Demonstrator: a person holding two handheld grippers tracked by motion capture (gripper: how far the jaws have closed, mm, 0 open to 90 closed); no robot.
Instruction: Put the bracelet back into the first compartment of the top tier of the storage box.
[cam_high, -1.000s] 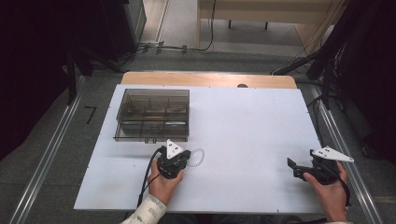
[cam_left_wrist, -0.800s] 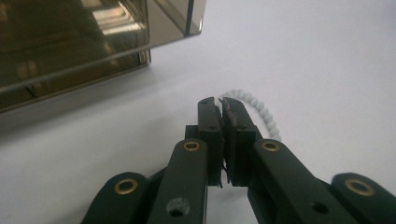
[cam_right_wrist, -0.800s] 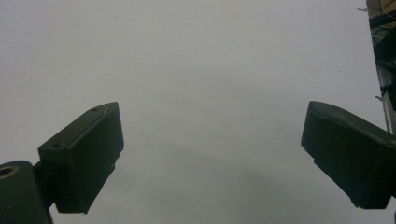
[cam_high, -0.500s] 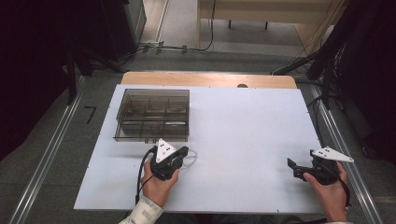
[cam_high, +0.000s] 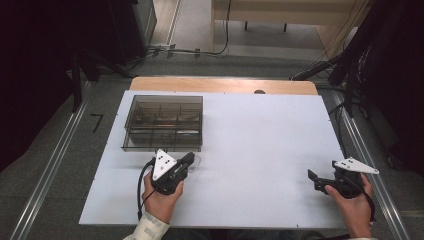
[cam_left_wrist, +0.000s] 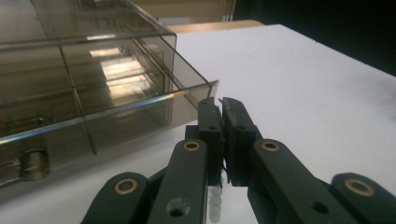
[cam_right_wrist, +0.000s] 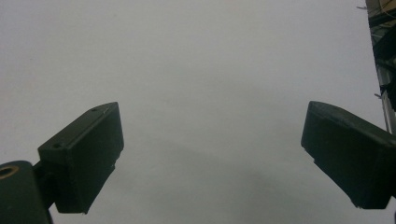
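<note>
High view shows the left claw (cam_high: 190, 159) just in front of the near wall of the smoky clear compartment box (cam_high: 162, 146), with its tips pointing toward the near right corner of the box. The jaws of this claw are clenched together, and a small pale thing (cam_high: 199, 161), thin and half transparent, sticks out right at the tips; what it is exactly I cannot tell. In the left gripper view the left claw (cam_left_wrist: 222, 105) has its two pads pressed flat against each other, a bit of the small pale thing (cam_left_wrist: 215, 205) hangs just under them, and the box (cam_left_wrist: 93, 116) rises close ahead and to the left of the tips. The right claw (cam_high: 314, 181) rests well apart on the white table (cam_high: 260, 140), far to the right; in the right gripper view its jaws (cam_right_wrist: 215, 140) stand released and wide, with nothing between them. I judge that the pick is done and the carrying is near its end. What is left is to bring the thing over a compartment and let go.
</note>
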